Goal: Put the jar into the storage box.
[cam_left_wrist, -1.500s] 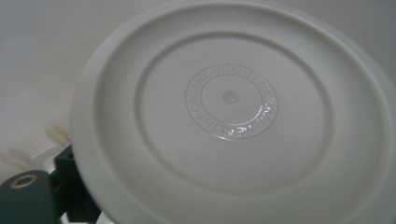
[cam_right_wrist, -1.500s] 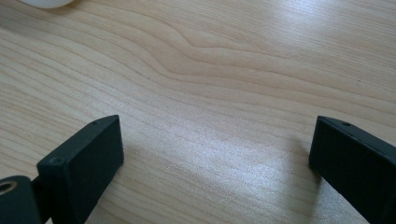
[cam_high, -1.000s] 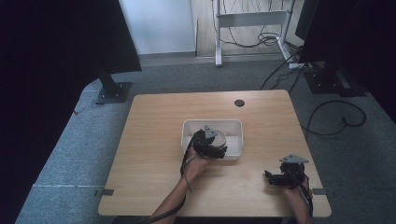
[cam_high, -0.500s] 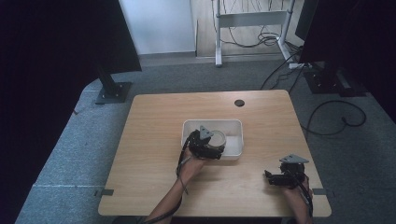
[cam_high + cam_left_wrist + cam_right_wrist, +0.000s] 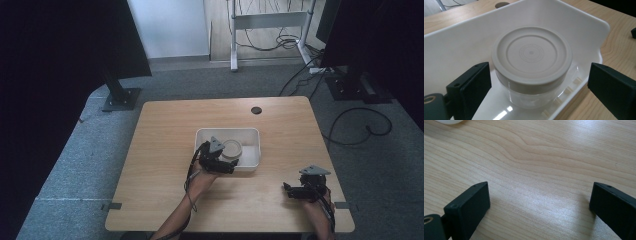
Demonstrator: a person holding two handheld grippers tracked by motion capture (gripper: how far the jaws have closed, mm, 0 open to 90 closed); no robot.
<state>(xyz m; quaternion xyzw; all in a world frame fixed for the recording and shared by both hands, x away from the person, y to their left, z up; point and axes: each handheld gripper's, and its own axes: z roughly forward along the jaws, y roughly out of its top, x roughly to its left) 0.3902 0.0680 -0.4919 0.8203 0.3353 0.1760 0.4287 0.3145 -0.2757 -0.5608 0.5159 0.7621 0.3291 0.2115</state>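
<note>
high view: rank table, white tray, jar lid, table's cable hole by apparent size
1. table, by far the largest.
2. white tray, sitting on it.
3. jar lid, inside the tray.
4. cable hole, smallest. It lies farther from the camera than the lid, but the gap looks too big for that to matter.

The wooden table [image 5: 165, 135] has a light top with rounded corners, and a small round dark cable hole [image 5: 256, 110] sits near its far edge. The table stands on a grey carpet floor [image 5: 75, 165]. At the far left a black stand base [image 5: 120, 98] rests on the carpet, beside a large dark panel [image 5: 60, 45]. Behind the table a white desk frame [image 5: 267, 22] stands, with loose black cables [image 5: 272, 42] lying under it. At the right, one black cable [image 5: 357, 127] makes a loop on the carpet.
</note>
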